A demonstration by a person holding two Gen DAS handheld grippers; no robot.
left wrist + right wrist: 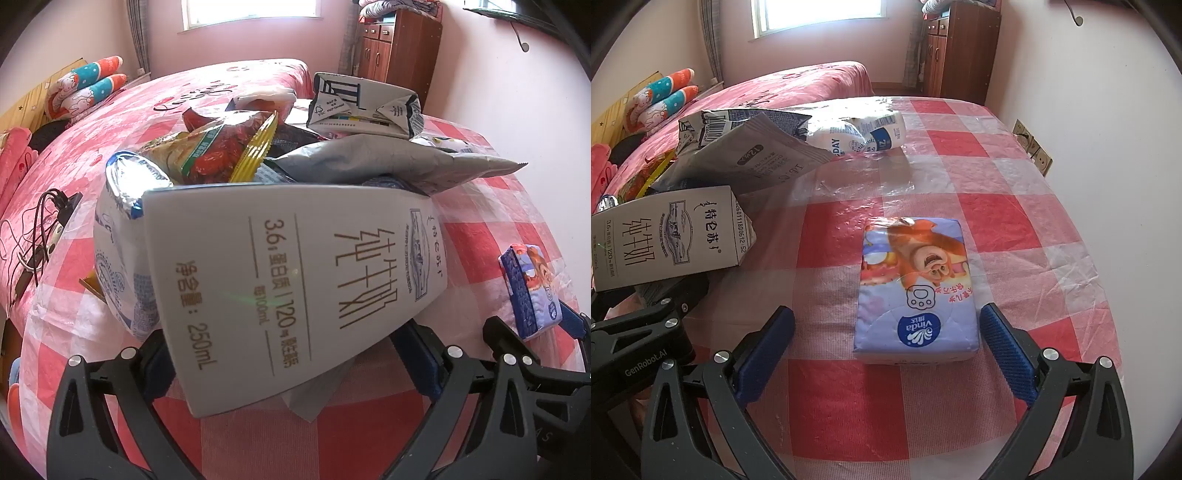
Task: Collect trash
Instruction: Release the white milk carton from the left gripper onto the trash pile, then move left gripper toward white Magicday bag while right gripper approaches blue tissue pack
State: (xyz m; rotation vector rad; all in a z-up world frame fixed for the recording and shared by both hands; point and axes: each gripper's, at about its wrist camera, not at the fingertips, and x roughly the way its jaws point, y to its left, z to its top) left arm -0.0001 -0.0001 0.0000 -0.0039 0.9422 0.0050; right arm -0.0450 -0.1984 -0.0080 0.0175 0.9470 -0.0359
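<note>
Checked tablecloth (979,221), Vinda tissue pack (916,288)

Right hand-held gripper (886,354) jaws wide, tissue pack (914,291) between them, milk carton (670,238) at left

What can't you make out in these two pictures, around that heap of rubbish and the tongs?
- Left wrist view: the left tongs' blue pads are mostly behind the milk carton; whether they touch it is unclear.
- Same view: the table under the heap is covered by the carton and the grey pouch.
- Right wrist view: the carton runs off the left edge.
- Right wrist view: fine print on the tissue pack is too small to read.
</note>
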